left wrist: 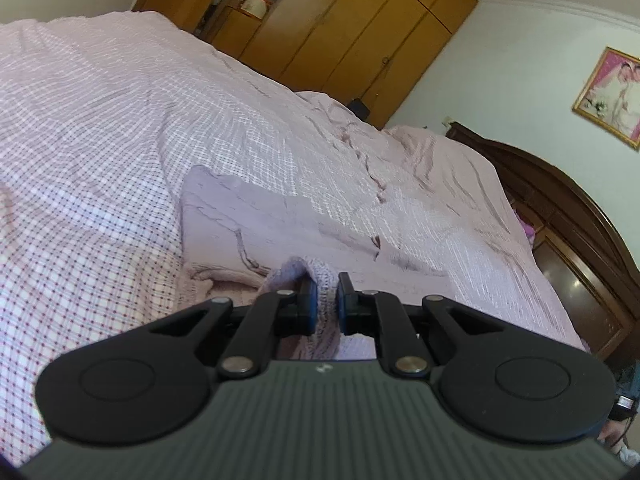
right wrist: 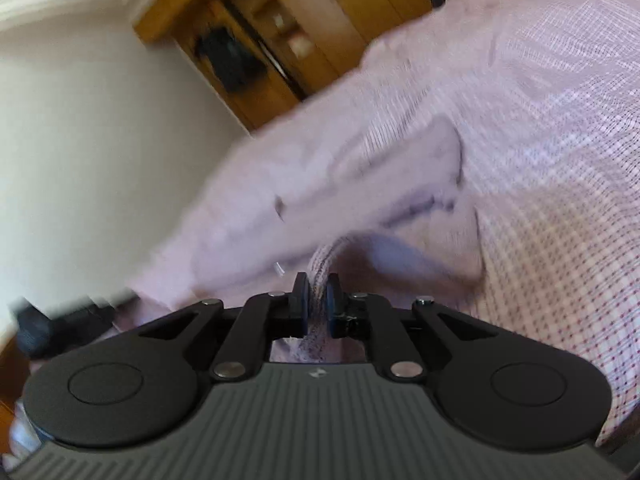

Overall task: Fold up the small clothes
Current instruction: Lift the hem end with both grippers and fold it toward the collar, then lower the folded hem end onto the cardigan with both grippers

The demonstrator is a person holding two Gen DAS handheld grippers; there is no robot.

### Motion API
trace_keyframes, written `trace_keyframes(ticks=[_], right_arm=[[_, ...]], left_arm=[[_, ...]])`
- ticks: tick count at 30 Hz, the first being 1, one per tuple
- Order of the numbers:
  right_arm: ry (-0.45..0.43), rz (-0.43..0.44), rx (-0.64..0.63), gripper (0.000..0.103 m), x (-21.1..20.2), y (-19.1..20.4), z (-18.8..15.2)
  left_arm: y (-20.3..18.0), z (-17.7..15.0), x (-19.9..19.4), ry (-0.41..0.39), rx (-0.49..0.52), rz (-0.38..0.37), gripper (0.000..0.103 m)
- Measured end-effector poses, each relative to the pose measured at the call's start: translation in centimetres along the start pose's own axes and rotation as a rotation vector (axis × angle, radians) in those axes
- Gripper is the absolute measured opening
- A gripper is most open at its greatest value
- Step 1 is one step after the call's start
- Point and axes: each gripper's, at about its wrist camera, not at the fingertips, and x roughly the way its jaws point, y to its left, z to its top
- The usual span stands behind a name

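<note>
A small pale lilac knit garment lies partly spread on the checked bed cover. My left gripper is shut on a ribbed edge of it, with cloth bunched between the pads and hanging below. In the right wrist view the same garment stretches away from me, blurred by motion. My right gripper is shut on another ribbed edge of it. Both held edges are lifted off the bed.
The bed cover is pink-and-white checked and wrinkled. A wooden wardrobe stands behind the bed. A dark wooden headboard is at the right, with a framed picture on the wall. A white wall fills the left of the right wrist view.
</note>
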Motion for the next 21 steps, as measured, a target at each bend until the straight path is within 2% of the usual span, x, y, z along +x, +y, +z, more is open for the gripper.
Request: trace_keyframes(ticks=[5,8,12,21], right_arm=[[-0.083,0.135,0.226,0.008,-1.5,-3.8,0.2],[-0.077,0.135,0.289,0.008,-1.1,-5.1,0.5],[-0.058,0.131,0.28,0.008,-0.1,-4.9,1.3],[-0.035,0.152,0.228,0.009,4.2,-3.2,4.1]], left_arm=[[0.1,0.0,-0.4,-0.013,-0.015,-0.003,0.012],[0.3,0.1,-0.6,-0.017,-0.017,0.002,0.012],[-0.2,0.2,-0.1,-0.016,0.009,0.039,0.012],[-0.9,2.0,0.8,-0.032,0.01,0.026,0.012]])
